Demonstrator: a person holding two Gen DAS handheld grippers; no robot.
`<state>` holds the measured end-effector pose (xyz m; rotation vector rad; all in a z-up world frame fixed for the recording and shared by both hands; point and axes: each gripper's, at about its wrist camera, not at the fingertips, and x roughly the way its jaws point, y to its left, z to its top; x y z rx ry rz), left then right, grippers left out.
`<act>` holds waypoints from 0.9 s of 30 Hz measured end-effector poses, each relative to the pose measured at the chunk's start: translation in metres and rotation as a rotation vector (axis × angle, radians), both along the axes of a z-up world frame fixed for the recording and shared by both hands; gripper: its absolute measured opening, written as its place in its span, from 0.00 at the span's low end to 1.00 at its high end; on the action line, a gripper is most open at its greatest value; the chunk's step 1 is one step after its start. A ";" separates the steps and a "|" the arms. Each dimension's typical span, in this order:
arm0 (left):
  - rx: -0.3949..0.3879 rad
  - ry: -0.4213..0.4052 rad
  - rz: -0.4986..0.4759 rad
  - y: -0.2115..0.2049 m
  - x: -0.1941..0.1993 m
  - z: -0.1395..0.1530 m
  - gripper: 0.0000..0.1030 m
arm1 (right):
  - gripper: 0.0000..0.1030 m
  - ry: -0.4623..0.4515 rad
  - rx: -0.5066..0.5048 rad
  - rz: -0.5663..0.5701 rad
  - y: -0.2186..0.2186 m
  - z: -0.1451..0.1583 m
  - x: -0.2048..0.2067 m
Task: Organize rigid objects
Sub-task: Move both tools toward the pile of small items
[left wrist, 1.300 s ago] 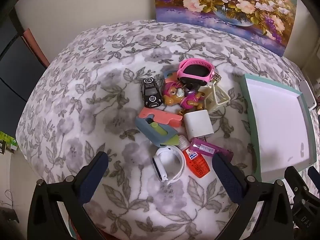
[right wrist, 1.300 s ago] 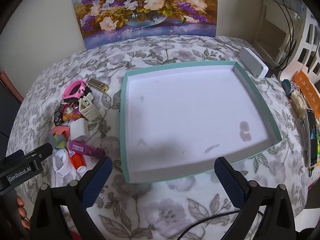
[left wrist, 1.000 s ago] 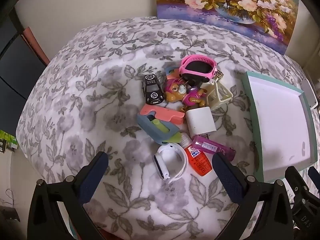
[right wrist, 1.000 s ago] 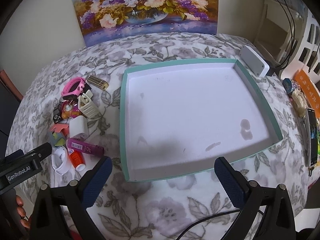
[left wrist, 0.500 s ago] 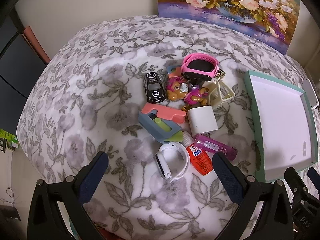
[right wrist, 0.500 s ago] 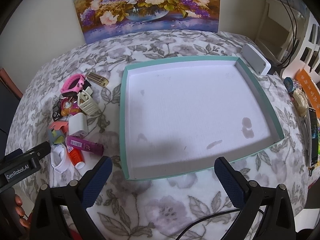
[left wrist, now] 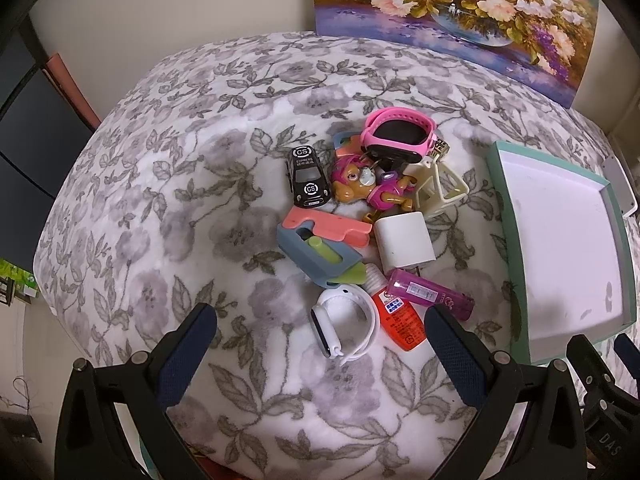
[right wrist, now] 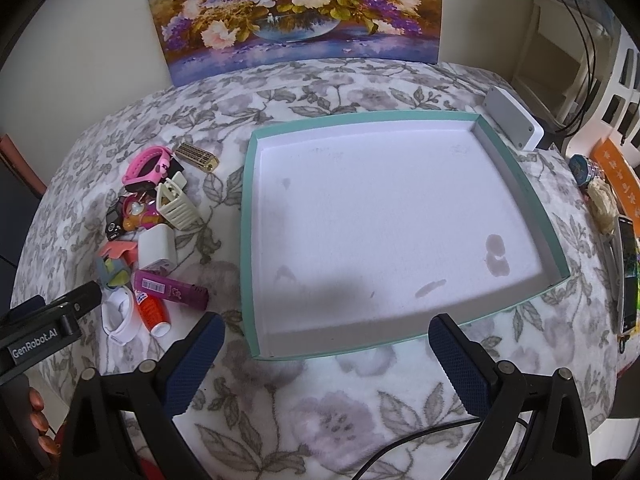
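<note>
A pile of small objects lies on the floral cloth: a white smartwatch [left wrist: 345, 326], an orange bottle [left wrist: 400, 322], a purple tube [left wrist: 430, 294], a white charger cube [left wrist: 404, 242], a black toy car [left wrist: 307, 176], a pink watch [left wrist: 398, 136] and a pup toy [left wrist: 368, 186]. My left gripper [left wrist: 320, 344] is open and empty, just short of the white smartwatch. An empty teal-rimmed tray [right wrist: 246, 216] lies to the right of the pile. My right gripper [right wrist: 326, 348] is open and empty over the tray's near edge.
A flower painting [right wrist: 292, 12] leans on the wall behind. A white box [right wrist: 514, 124] sits by the tray's far right corner. A phone [right wrist: 628, 276] and small items lie at the right edge. The left gripper's body [right wrist: 44, 332] shows at lower left.
My left gripper has drifted slightly left and back, so the pile sits a little farther right and lower in its view. My right gripper has edged slightly forward over the tray.
</note>
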<state>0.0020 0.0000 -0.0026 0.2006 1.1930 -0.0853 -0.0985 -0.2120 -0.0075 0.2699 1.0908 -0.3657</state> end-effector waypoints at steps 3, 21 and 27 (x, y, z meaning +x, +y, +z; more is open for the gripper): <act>-0.019 -0.011 -0.001 0.001 -0.001 0.001 1.00 | 1.00 0.001 0.004 0.004 0.000 0.000 0.000; -0.105 -0.040 0.008 0.011 0.005 0.009 1.00 | 1.00 -0.042 0.007 0.014 0.003 0.008 0.001; -0.138 -0.003 0.094 0.041 0.026 0.005 1.00 | 1.00 -0.144 0.074 0.010 0.015 0.029 0.014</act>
